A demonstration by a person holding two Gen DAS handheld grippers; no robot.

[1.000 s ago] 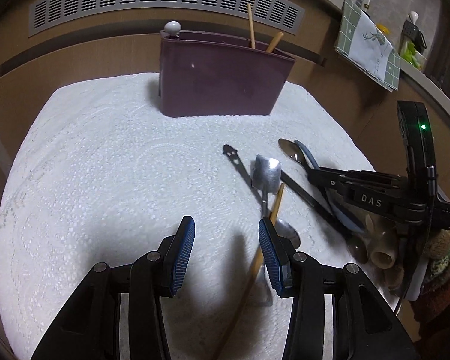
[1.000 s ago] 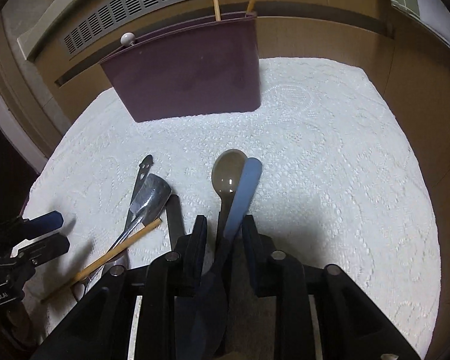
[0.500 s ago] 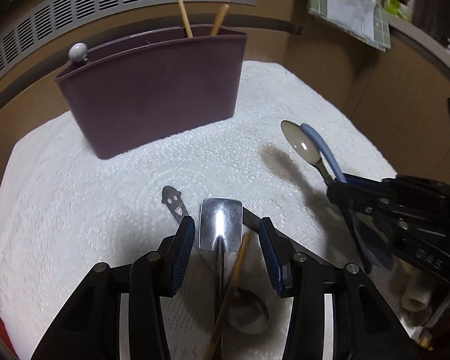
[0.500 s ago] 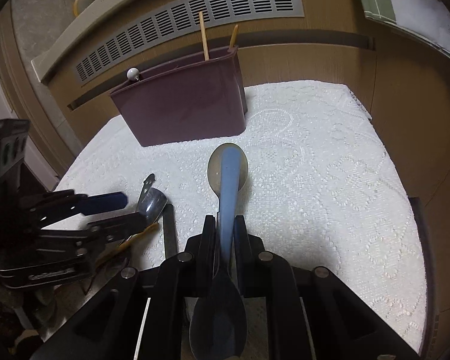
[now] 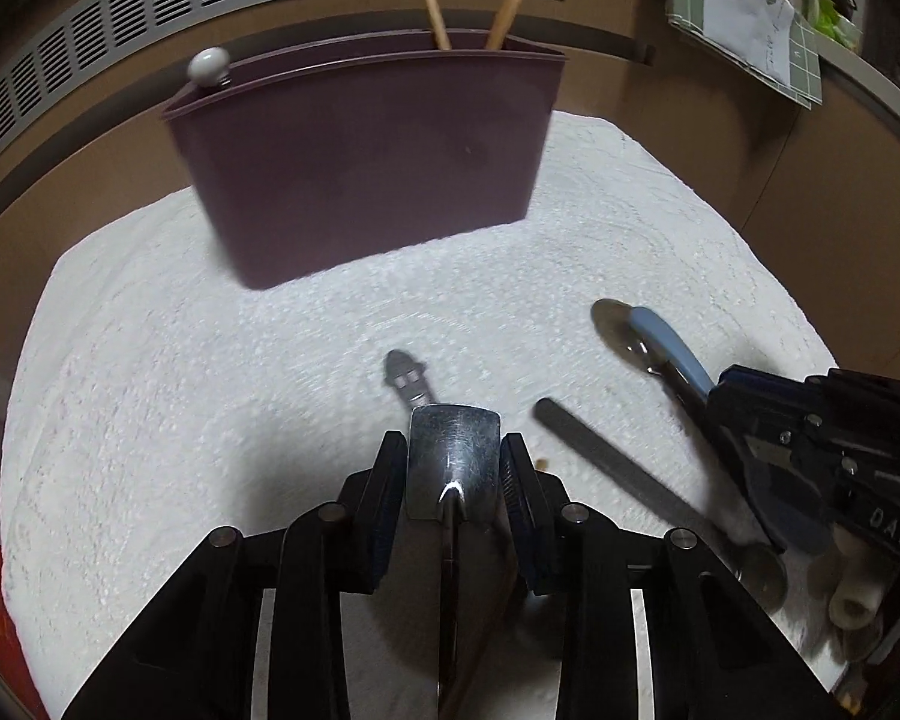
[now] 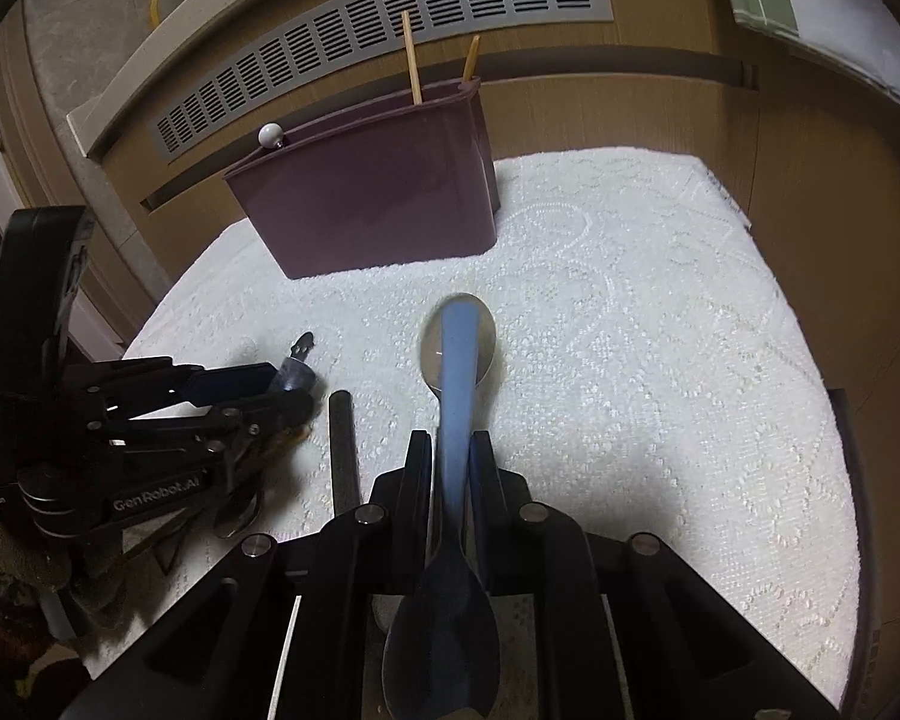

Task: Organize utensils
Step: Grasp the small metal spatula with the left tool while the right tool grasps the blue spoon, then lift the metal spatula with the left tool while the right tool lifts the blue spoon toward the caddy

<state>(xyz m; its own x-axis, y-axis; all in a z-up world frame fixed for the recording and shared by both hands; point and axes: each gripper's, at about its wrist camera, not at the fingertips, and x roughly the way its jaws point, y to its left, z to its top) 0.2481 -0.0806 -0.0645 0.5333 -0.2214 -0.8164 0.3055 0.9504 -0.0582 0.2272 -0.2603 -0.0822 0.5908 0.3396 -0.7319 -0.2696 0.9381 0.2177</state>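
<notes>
Utensils: a loose set, lying on the white lace cloth covering the worktop, in front of the maroon holder. Holder is already carrying two wooden sticks and a white-knobbed piece.

Steel utensil, flat square-ended handle: polished and mirror-bright, judged stiff, fairly light, slippery. Left gripper has just been closing around this flat end, pads flanking it; firm contact is not yet showing. Best taken across the flat end's edges.

Blue spoon, matte blue plastic, judged light and slightly flexible: right gripper is clamping its handle mid-length, together with the shaft of a metal spoon lying beneath.

Dark straight handle and a small cut-out handle are lying nearer the holder than the left gripper, both untouched.
</notes>
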